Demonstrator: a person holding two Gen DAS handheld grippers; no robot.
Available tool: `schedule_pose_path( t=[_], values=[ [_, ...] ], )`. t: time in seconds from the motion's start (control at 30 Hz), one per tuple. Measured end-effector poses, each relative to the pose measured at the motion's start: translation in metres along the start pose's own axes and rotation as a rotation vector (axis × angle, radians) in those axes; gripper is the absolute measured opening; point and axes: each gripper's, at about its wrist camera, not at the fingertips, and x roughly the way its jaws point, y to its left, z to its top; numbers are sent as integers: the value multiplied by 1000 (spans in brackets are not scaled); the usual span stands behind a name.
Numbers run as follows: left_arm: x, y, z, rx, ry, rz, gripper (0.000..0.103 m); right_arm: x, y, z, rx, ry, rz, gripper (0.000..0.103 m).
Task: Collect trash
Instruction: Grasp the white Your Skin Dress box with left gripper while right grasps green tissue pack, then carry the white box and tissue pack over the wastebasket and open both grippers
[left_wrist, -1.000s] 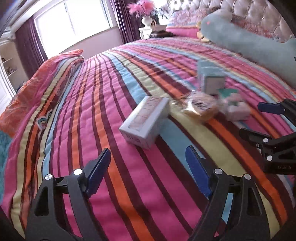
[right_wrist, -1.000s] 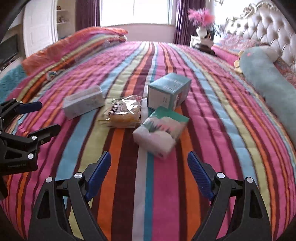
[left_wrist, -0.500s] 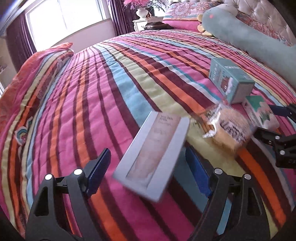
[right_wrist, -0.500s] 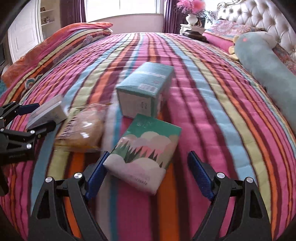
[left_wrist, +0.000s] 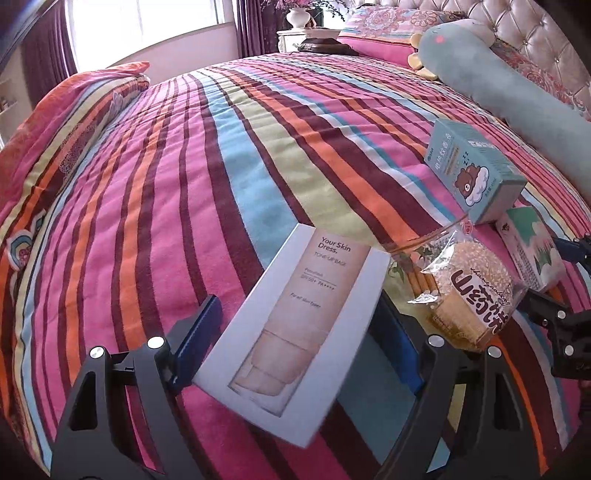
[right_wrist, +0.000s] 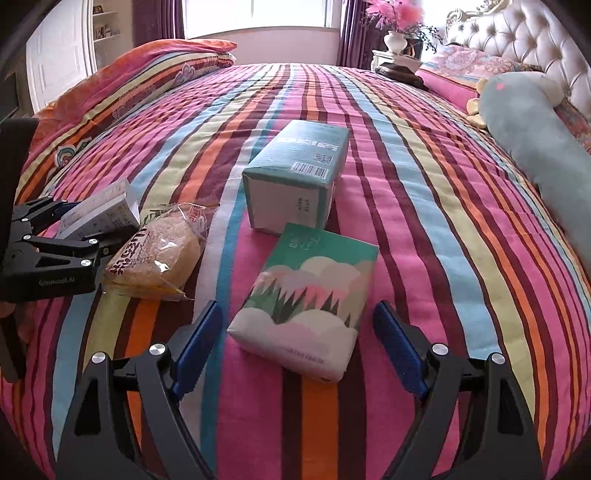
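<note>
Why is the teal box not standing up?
The teal box lies on its side: its long face rests on the bedspread.

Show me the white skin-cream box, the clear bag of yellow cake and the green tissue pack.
White skin-cream box (left_wrist: 295, 317): left wrist view, printed top face.
Clear bag of yellow cake (right_wrist: 155, 254): right wrist view, cake middle.
Green tissue pack (right_wrist: 310, 295): right wrist view, top face.
</note>
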Motion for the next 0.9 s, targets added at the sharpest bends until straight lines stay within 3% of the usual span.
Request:
schedule_pose_path(
  t=[0.13,0.23,0.3,0.37,0.43,0.5,0.73,0.9],
  values=[
    [-1,-1,-2,-6,-3,-13,73,2,-2,0,3,14,3,81],
    [-3,-4,-3,-2,-11,-15,64,5,-7,1,30,23,38,87],
    [-5,-7,-4,-8,-17,-15,51,6,-5,1,18,28,48,89],
    [-7,-11,-7,-16,-21,5,49,5,-2,0,8,24,41,89],
    [-10,-13,-9,-40,-22,19,49,2,-4,0,19,12,50,83],
    [-13,-13,-12,-73,-21,26,48,-2,-9,-2,43,-7,49,55],
    [-41,-11,-41,-249,-35,19,48,-10,-34,-7,143,-47,174,54],
    [-82,-27,-77,-264,-55,-24,48,-39,-48,-38,221,-70,293,54]
  ],
)
